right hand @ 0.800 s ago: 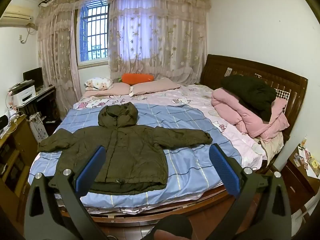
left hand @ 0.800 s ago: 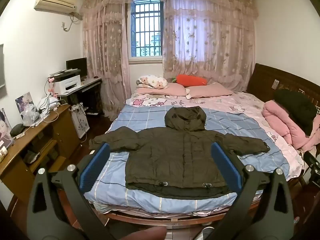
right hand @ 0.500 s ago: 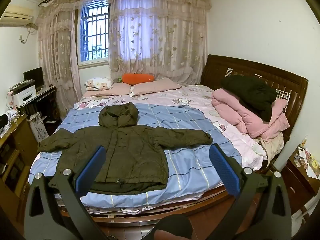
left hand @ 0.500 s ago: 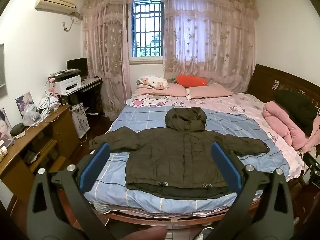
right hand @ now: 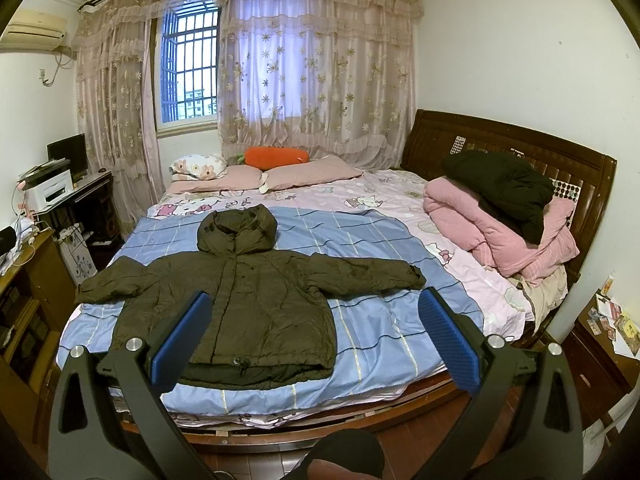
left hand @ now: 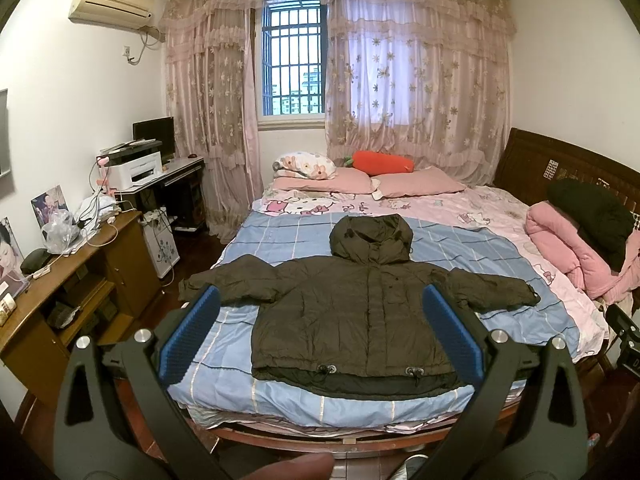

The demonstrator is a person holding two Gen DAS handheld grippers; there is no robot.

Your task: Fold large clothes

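A dark olive hooded jacket lies spread flat, front side up, on the blue checked sheet that covers the near part of the bed. Its hem runs along the bed's near edge with two drawcord toggles showing, its hood points toward the far edge where the pillows are, and both sleeves stretch out sideways, the left one reaching the bed's left edge. The left gripper hangs in front of the near edge with its blue-padded fingers spread wide apart and nothing between them; it is clear of the jacket. The right gripper is held the same way, its jaws fully apart and empty, aimed at the jacket's right half and the bare sheet beside it. Along the far edge lie two pink pillows, a flowered pillow and an orange carrot-shaped cushion. At the bed's right edge, against the dark wooden headboard, a folded pink quilt carries a dark bundled garment. A wooden desk with a printer beyond it stands to the left of the bed, well apart from the jacket.
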